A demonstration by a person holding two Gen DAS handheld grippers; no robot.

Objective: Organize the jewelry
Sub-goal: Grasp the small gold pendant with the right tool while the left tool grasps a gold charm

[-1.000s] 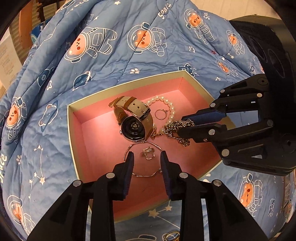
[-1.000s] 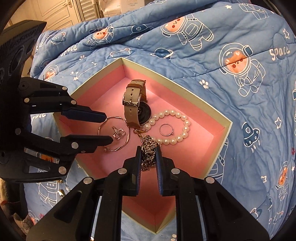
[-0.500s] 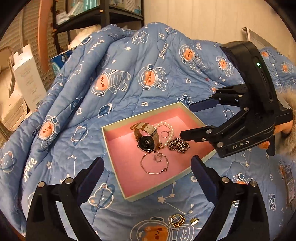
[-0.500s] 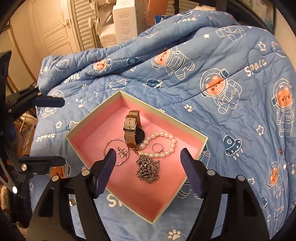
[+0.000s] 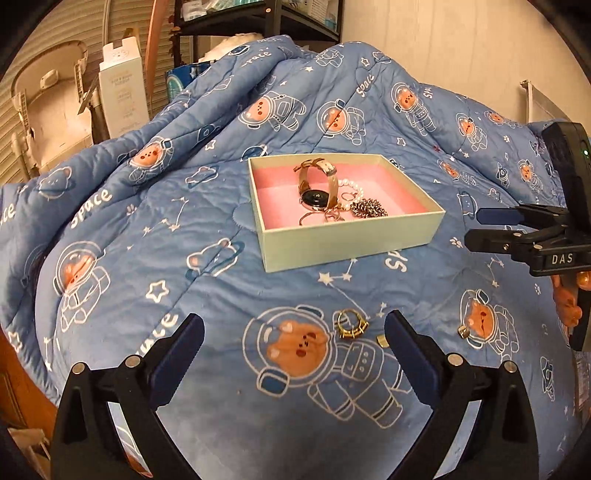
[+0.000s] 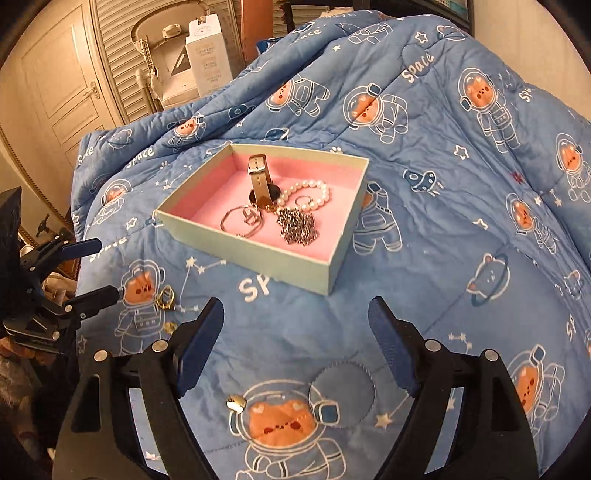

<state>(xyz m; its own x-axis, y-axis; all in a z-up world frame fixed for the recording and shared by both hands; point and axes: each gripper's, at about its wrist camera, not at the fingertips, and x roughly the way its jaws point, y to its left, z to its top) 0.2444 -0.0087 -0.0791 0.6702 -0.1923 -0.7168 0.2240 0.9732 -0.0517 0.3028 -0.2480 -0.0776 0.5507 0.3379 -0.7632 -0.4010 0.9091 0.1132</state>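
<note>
A pale green box with pink lining [image 5: 343,243] [image 6: 258,254] sits on the blue quilt. It holds a tan-strap watch [image 5: 317,184] [image 6: 258,177], a pearl bracelet [image 6: 310,192], a silver chain [image 5: 369,208] [image 6: 297,225], a thin bangle [image 6: 240,221] and small rings. Gold rings [image 5: 351,325] [image 6: 166,297] and small gold pieces [image 5: 463,332] [image 6: 236,402] lie loose on the quilt in front of the box. My left gripper [image 5: 293,354] [image 6: 94,269] is open and empty, just behind the gold rings. My right gripper [image 6: 295,350] [image 5: 476,225] is open and empty, pulled back from the box.
The space-print quilt [image 5: 147,258] bunches up high behind the box. White cartons [image 5: 123,96] [image 6: 207,62], a shelf [image 5: 258,14] and a door [image 6: 62,74] stand beyond the bed. The quilt drops off at the left edge.
Both grippers opened wide and drew back out of the box. The silver chain and the bangle stay in the box. Loose gold pieces came into view.
</note>
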